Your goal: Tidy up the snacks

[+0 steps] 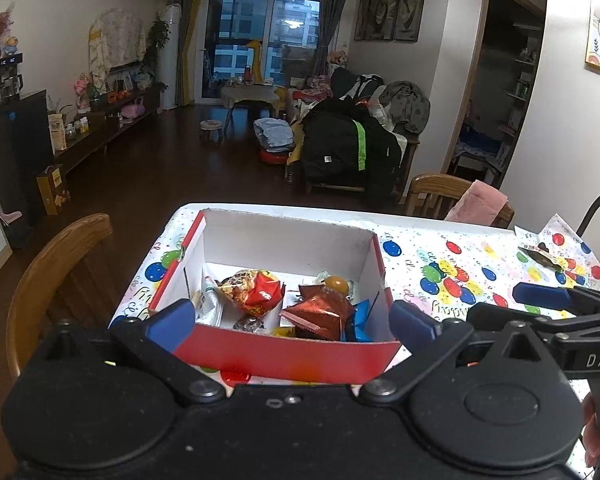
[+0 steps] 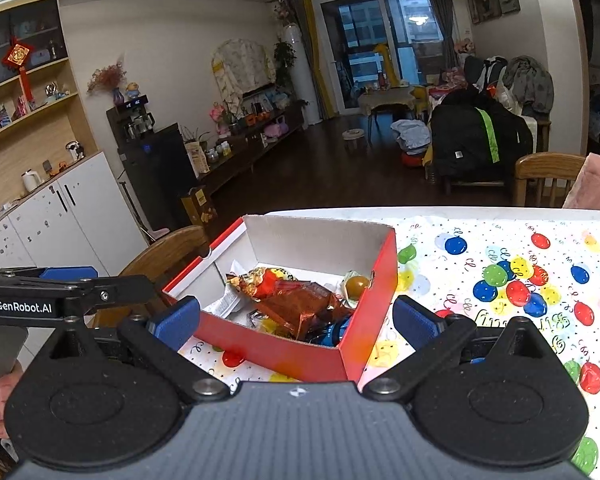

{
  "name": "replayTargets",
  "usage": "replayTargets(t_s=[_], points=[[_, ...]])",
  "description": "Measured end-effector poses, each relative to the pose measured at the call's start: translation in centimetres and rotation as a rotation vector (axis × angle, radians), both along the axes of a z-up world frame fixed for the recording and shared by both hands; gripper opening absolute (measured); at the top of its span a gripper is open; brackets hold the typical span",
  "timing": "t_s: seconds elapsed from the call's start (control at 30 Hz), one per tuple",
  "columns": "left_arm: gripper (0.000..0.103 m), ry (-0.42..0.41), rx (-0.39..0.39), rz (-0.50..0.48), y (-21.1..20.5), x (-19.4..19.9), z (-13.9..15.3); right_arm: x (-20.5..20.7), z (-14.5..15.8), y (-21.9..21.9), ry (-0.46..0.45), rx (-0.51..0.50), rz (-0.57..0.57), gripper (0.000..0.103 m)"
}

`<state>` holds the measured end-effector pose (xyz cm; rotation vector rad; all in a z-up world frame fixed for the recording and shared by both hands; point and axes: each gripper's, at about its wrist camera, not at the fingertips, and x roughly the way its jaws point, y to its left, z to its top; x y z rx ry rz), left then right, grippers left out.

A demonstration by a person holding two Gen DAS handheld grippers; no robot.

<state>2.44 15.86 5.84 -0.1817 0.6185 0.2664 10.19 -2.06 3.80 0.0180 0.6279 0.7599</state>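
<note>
A red cardboard box (image 1: 284,354) with a white inside stands on the balloon-print tablecloth (image 1: 452,264). It holds several wrapped snacks: a red and orange packet (image 1: 256,286), a dark red foil packet (image 1: 320,314), a round orange sweet (image 1: 337,283) and a blue wrapper (image 1: 358,320). My left gripper (image 1: 292,320) is open and empty, just in front of the box's near wall. My right gripper (image 2: 296,312) is open and empty, facing the box's near right corner (image 2: 340,354). The foil packet (image 2: 300,300) and orange sweet (image 2: 358,285) show there too.
A small dark wrapper (image 1: 542,258) lies on the cloth at the far right. Wooden chairs stand at the table's left (image 1: 56,276) and far side (image 1: 440,192), one with a pink cloth (image 1: 480,200). The right gripper's fingers (image 1: 540,296) show beside the left gripper.
</note>
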Motion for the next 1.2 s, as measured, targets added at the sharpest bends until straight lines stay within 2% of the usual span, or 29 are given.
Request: replayTargets(t_s=[0.5,1.2], points=[[0.103,-0.012,0.022,-0.02,-1.1,-0.6,0.1,-0.7,-0.2,-0.3,-0.009,-0.009,0.007,0.103],[0.103,0.015,0.019,-0.042,-1.5,-0.2,-0.6,-0.5,-0.4,-0.2,0.008,-0.016,0.003,0.103]])
